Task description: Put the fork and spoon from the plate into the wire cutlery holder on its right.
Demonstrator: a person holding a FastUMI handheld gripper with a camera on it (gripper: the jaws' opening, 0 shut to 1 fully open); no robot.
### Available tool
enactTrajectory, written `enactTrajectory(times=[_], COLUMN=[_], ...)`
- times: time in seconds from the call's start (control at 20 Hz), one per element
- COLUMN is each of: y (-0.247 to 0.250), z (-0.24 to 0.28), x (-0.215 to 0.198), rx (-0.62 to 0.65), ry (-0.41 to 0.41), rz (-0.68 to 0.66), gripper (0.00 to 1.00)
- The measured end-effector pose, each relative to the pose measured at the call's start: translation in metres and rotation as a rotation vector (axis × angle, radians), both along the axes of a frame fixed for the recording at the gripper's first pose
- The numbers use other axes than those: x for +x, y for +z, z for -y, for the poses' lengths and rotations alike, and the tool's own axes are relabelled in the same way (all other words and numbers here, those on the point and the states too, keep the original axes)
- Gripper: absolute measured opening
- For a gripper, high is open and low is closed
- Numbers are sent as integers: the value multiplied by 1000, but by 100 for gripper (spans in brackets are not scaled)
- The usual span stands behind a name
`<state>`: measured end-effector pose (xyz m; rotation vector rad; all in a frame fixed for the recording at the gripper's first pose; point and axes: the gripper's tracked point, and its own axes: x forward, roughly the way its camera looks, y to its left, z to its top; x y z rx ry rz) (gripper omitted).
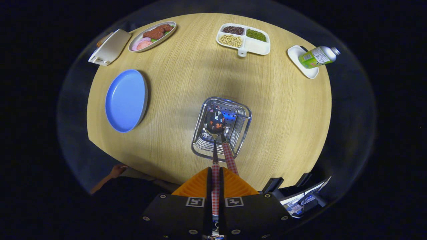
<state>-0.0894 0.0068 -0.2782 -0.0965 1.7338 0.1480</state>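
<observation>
The tabletop (186, 83) is carrying everything, and the blue plate (126, 100) on it, left of the wire cutlery holder (222, 128), is lying bare, so both utensils have already left it. The holder is sitting just ahead of the claw (216, 186), which is looking down on it from above, steeply tilted, with the tabletop's near edge beneath it.

The claw's fingers are pressing together on the checked handle of the spoon (214, 121), whose bowl is hanging inside the holder's rim. A second checked handle, probably the fork (229, 158), though its head is hidden behind the spoon bowl, is leaning out of the holder toward the claw and resting just beside the gripped handle.

The main risk seems to be a release from too high: the spoon could drop hard, bounce off the wire and tip out over the near rim, or knock the leaning fork handle out with it. The holder looks light, so a sideways nudge from the spoon bowl against its wall could be sliding or tipping it. Opening the claw while the two handles are touching could also be dragging the fork along.
</observation>
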Motion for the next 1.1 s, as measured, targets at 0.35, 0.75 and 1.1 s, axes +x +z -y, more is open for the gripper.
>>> enactTrajectory(times=[0.35,0.75,1.1], y=[-6,19,81], z=[-3,-10,-16], x=[11,39,77], rx=[17,65,114], ry=[-23,-153,-210], rz=[-32,183,565], gripper=[12,20,58])
